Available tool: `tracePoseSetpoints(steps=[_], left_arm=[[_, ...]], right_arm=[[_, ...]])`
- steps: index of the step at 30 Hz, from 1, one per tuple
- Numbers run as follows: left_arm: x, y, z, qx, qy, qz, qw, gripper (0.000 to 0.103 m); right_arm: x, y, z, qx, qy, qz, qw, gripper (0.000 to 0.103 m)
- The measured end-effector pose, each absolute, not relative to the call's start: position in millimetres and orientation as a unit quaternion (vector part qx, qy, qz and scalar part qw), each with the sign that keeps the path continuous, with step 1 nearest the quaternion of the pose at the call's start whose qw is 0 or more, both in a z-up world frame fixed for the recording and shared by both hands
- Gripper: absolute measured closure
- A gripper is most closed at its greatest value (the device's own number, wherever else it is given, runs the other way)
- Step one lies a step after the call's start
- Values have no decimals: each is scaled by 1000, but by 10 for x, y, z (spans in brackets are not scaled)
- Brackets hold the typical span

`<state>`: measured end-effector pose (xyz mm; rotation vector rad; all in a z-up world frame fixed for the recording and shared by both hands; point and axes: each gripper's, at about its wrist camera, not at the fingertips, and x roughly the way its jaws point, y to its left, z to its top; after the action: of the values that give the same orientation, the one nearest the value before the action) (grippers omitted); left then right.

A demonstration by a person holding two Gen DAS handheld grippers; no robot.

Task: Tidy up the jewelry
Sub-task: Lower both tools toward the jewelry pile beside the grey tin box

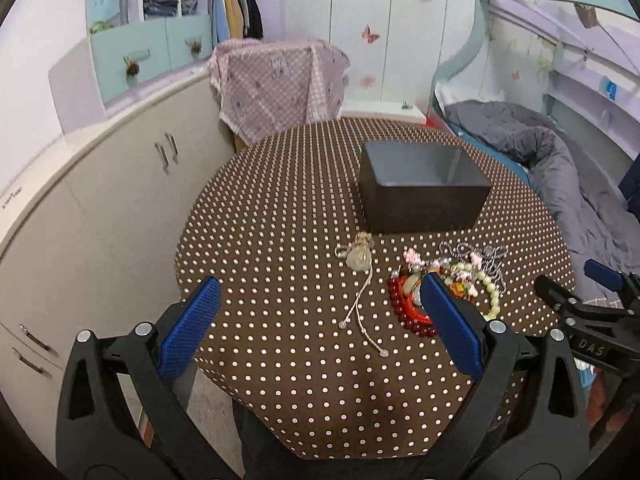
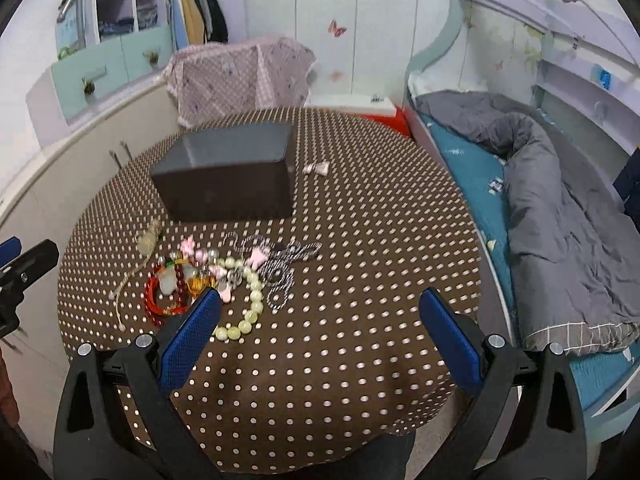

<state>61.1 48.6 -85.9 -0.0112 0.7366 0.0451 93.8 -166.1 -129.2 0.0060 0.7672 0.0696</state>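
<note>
The left claw [image 1: 320, 300] hangs released, its blue pads spread wide and holding nothing, above the near edge of a round desk [image 1: 280, 208] draped in a brown cloth with pale dots. The right claw [image 2: 320, 312] is likewise spread wide and empty. In the left wrist view a dark open box [image 1: 424, 188] sits at about 1 o'clock on the desk, well beyond the jewelry. A pale pendant on a cream cord [image 1: 360, 260] lies near the desk's middle, its cord trailing toward 6 o'clock. Just beside it, toward 3 o'clock, lies a tangled heap: a red bead bracelet [image 1: 404, 312], a pale green bead bracelet [image 1: 494, 296], pink charms and a black-and-white twisted cord [image 1: 490, 258]. In the right wrist view a small pink piece [image 2: 317, 168] rests apart at 3 o'clock of the box. A bed [image 2: 560, 208] with a grey quilt stands at 3 o'clock of the desk
</note>
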Motion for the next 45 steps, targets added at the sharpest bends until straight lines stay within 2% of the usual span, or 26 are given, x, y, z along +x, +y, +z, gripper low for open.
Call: tracePoseSetpoints(steps=[10,21,37,38,41,43,45], left_arm=[[812,371,-1172,2,412,-10,911,6],[1008,209,-1477,30,461,-10,887,8],[1320,5,-1528,85,459,45,883,10],[1316,0,-1523,87,458,48,883,11],[1318,-53,-1524,115,452,64,882,28],[1280,-73,-1529,132,447,66,882,33],[1239,-71,-1521,139,446,64,882,43]], right_arm=[[1197,-1488,-1624,-30,419,16,907,8],[1320,-1550,-1730,-50,422,-7,905,8],[1391,-1631,-1762,-23,426,12,904,8],[1389,-1635,-1763,-23,425,12,905,8],[1369,-1643,-1770,-26,420,9,907,8],[1336,-1643,-1781,-27,416,4,909,8],[1287,-1664,-1778,-36,411,-4,911,8]])
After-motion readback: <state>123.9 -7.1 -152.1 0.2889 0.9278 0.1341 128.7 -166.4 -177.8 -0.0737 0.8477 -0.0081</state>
